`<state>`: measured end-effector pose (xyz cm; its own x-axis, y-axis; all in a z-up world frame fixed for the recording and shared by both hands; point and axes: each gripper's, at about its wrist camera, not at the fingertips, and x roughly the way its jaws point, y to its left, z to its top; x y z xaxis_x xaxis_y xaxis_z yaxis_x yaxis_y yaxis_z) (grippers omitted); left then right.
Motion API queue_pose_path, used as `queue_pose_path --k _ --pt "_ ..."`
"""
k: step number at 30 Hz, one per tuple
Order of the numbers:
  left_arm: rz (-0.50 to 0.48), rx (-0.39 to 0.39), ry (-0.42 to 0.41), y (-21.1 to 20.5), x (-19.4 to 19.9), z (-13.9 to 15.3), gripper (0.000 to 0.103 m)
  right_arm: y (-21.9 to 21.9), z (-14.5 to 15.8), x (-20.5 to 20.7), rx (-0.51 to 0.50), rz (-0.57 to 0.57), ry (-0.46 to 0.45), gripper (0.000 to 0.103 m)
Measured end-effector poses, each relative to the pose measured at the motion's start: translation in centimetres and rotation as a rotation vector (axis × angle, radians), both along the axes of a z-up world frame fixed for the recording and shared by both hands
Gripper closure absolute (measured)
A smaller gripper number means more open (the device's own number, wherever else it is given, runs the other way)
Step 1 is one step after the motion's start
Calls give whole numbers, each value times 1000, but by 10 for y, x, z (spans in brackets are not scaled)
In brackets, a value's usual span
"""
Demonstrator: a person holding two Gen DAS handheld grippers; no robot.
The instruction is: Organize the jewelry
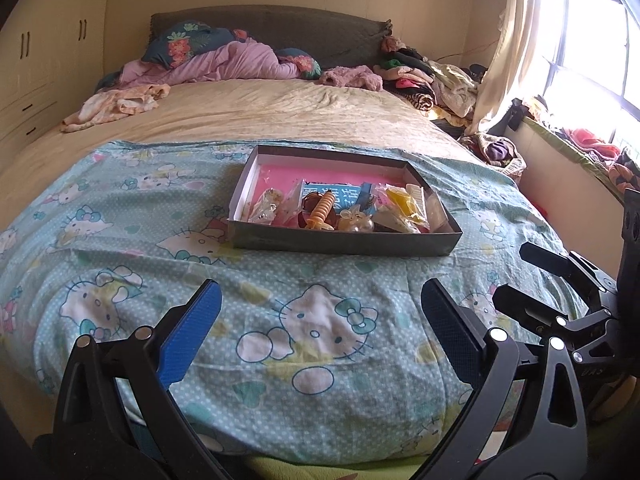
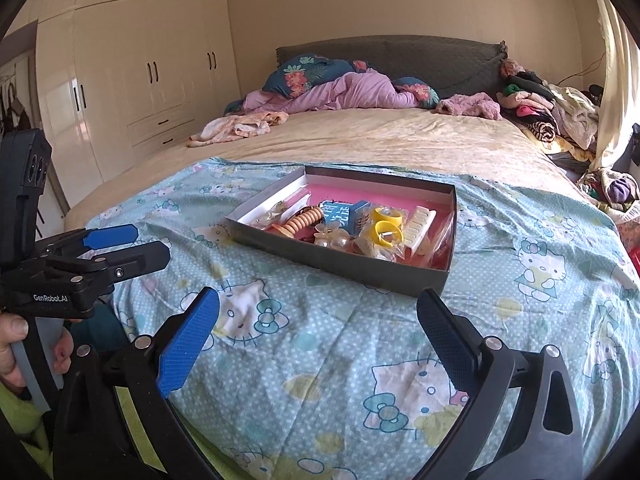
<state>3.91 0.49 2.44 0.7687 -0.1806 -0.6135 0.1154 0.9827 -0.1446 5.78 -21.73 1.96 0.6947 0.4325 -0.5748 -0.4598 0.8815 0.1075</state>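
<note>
1. The left gripper (image 1: pixel 320 308) holds its jaws wide apart with nothing between them; the blue pads hang over the teal cartoon-cat blanket (image 1: pixel 168 216) at the near end of the bed (image 1: pixel 256 108).
2. The right gripper (image 2: pixel 318 318) likewise has its jaws spread wide and empty, above the same blanket.
3. The task item, a shallow grey box (image 1: pixel 344 242) with a pink floor, rests on the blanket ahead of both grippers, clear of their jaws.
4. Box contents sit crowded toward its near wall: an orange ribbed clip (image 1: pixel 320 210), a clear flower-shaped piece (image 1: pixel 356 220), a blue card (image 1: pixel 328 196), small clear bags, yellow items (image 2: pixel 386 224) and a cream comb-like clip (image 2: pixel 420 224).
5. Only the right wrist view shows the yellow items as two separate rings; it also shows a hand (image 2: pixel 16 348) grasping the left gripper's handle, and tall white wardrobes (image 2: pixel 132 68).
6. Only the left wrist view shows the bright window (image 1: pixel 592 48), with the right gripper entering at its right edge.
7. Both views show rumpled bedding and clothes piled at the headboard (image 1: pixel 320 34).
</note>
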Motion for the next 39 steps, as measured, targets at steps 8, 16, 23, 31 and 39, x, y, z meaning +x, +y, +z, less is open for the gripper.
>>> queue_pose_path --k 8,16,23,31,39 --pt "8 -1 1 1 -2 1 10 -1 0 0 -3 1 21 5" --pt "18 7 -2 1 -3 3 10 -1 -1 1 -1 -2 25 5" --pt "19 9 0 1 -4 3 10 -2 -1 0 -3 0 26 5" --pt "22 12 3 4 -5 2 10 -1 -1 0 -4 2 26 5" --pt "23 14 9 4 -6 1 10 -2 -1 0 -7 3 27 5"
